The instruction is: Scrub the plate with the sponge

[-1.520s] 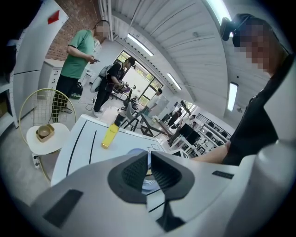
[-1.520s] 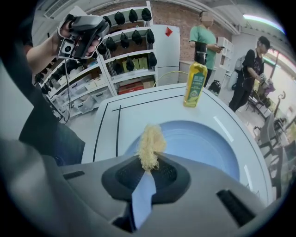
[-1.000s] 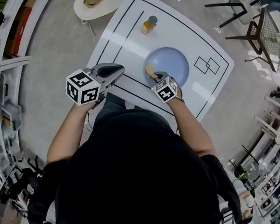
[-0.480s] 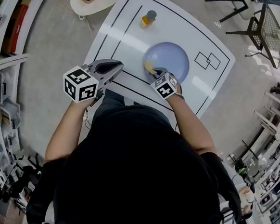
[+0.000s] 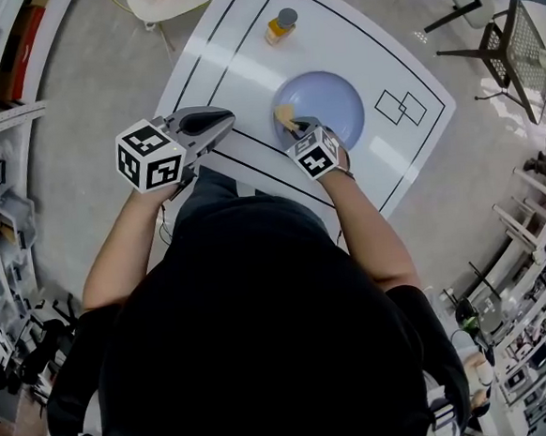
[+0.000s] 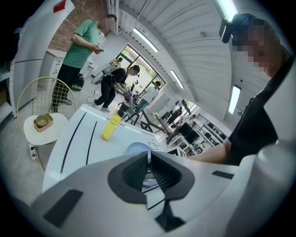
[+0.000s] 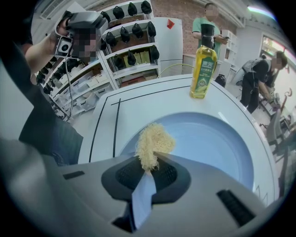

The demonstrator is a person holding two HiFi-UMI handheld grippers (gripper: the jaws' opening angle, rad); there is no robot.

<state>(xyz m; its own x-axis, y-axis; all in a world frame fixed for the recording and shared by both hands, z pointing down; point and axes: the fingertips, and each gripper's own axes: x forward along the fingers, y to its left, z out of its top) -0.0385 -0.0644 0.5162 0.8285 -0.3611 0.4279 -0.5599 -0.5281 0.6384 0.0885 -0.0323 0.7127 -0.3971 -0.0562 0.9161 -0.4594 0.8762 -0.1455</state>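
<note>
"White table (image 5: 241, 46) ruled with black lines, shelving around it. What may fail at this stage?" asks the student.

"Plate (image 5: 335, 104) near the table's middle, resting free," the instructor replies. "Right gripper (image 5: 296, 129) pinches the sponge (image 5: 286, 117) and holds it over the rim of the plate nearest the person; contact cannot be confirmed. Left gripper (image 5: 220, 124) hangs off the near left edge, jaws pressed almost together on nothing. Nothing steadies the plate, so a firm stroke would probably push it across the table."

"Any other hazard?"

"Two. The jaws hold the sponge by its rear part only, most of it standing proud, so drag against the plate could pull it loose. If the tool is pressed too low, the jaw tips rather than the sponge would meet the plate."

"And the bottle (image 5: 281, 24)?"

"Upright near the far edge, well apart from the plate. It is at risk only from a very wide sweep."

"Counts?"

"One plate, one sponge, one bottle, two grippers."
</note>
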